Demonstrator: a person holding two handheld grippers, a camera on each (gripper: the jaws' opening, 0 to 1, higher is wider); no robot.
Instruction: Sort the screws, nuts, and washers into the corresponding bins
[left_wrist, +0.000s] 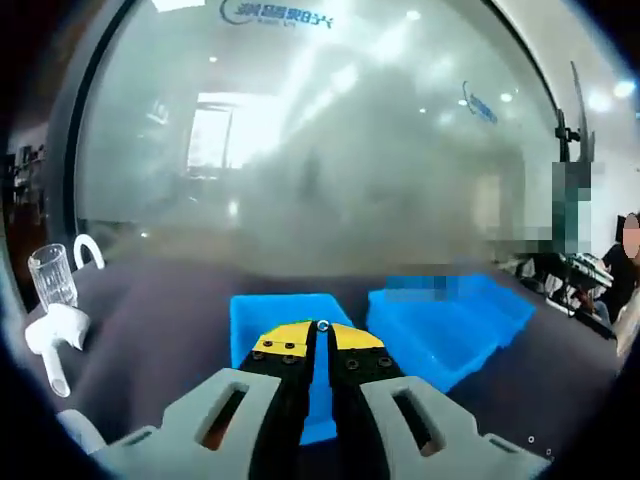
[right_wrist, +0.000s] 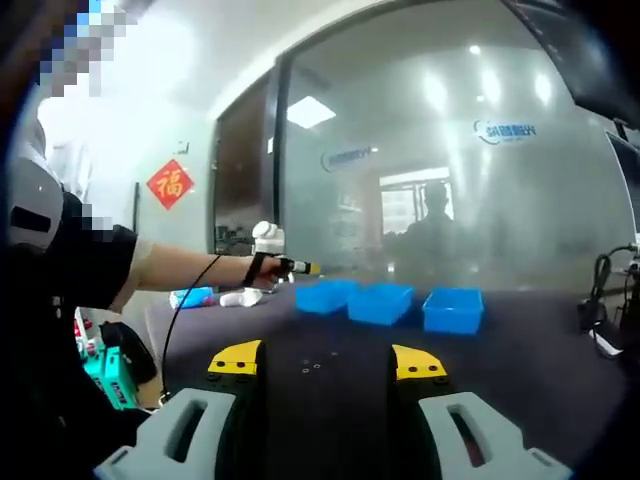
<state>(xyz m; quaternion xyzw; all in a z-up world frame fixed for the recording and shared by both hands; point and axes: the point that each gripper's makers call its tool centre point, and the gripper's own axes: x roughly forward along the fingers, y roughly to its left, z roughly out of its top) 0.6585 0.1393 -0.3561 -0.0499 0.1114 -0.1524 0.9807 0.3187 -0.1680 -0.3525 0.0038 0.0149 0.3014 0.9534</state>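
The left gripper (left_wrist: 322, 335) pinches a tiny shiny piece (left_wrist: 322, 326), hard and slippery, at its jaw tips over the left blue bin (left_wrist: 262, 312), while the right gripper (right_wrist: 322, 362) hangs wide open above little loose parts (right_wrist: 311, 368) on the dark table (right_wrist: 520, 370).

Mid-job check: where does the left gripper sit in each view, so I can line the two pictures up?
Left gripper view: the left gripper rises from the bottom centre, yellow-tipped jaws closed together over a blue bin.
Right gripper view: it comes in from the left at mid-height, held out on the person's arm, its tip just above the leftmost blue bin.
Shared landmark: the row of blue bins in front of the frosted glass wall.
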